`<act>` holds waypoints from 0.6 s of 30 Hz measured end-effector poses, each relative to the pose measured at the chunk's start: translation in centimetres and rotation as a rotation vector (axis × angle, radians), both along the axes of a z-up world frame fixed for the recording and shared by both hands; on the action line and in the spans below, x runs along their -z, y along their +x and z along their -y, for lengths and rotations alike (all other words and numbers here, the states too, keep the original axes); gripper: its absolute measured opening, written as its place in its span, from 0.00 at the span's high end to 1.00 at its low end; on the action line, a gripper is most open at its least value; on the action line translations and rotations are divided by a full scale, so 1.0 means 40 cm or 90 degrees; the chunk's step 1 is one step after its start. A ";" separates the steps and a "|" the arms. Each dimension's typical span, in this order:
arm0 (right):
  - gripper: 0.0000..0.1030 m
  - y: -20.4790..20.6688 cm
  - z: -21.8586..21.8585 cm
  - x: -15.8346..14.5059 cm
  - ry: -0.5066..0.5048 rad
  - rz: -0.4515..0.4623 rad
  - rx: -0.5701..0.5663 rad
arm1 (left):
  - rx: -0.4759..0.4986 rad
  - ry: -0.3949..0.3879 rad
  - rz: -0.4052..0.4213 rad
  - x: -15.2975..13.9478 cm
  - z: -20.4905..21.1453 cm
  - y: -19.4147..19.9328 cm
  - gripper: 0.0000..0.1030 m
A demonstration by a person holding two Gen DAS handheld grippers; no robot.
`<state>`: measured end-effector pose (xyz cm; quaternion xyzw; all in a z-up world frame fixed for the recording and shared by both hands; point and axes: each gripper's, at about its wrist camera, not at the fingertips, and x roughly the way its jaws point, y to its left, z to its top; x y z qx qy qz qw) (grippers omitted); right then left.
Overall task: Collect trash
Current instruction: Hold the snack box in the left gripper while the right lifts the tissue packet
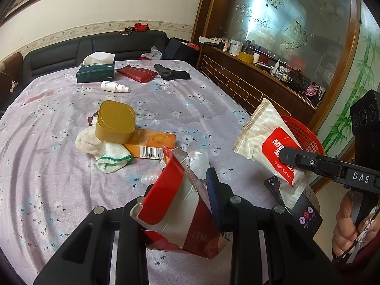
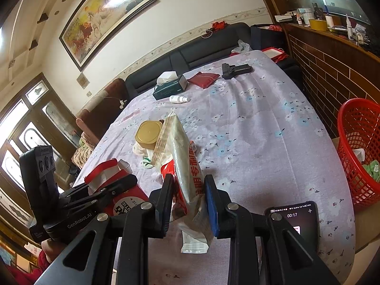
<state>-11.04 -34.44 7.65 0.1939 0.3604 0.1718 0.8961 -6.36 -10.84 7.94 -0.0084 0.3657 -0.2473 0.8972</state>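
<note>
My left gripper (image 1: 182, 190) is shut on a torn red and silver carton (image 1: 173, 204) and holds it above the table; both show at the left of the right wrist view (image 2: 111, 190). My right gripper (image 2: 188, 190) is shut on a white and red wet wipe packet (image 2: 187, 163), lifted off the cloth; the packet also shows in the left wrist view (image 1: 268, 140). A red mesh basket (image 2: 358, 147) stands beyond the table's right edge with some trash inside; it is behind the packet in the left wrist view (image 1: 304, 133).
On the flowered tablecloth (image 1: 190, 99) lie a gold tin (image 1: 115, 121), white socks (image 1: 102, 149), an orange box (image 1: 152, 144), a spray bottle (image 1: 114, 86), a tissue box (image 1: 96, 71), a red pouch (image 1: 136, 72) and a black toy gun (image 1: 171, 72). A phone (image 2: 294, 220) lies near the front edge.
</note>
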 end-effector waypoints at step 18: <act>0.73 -0.006 0.013 -0.003 0.008 0.002 0.008 | 0.012 0.001 0.003 -0.004 0.020 0.006 0.72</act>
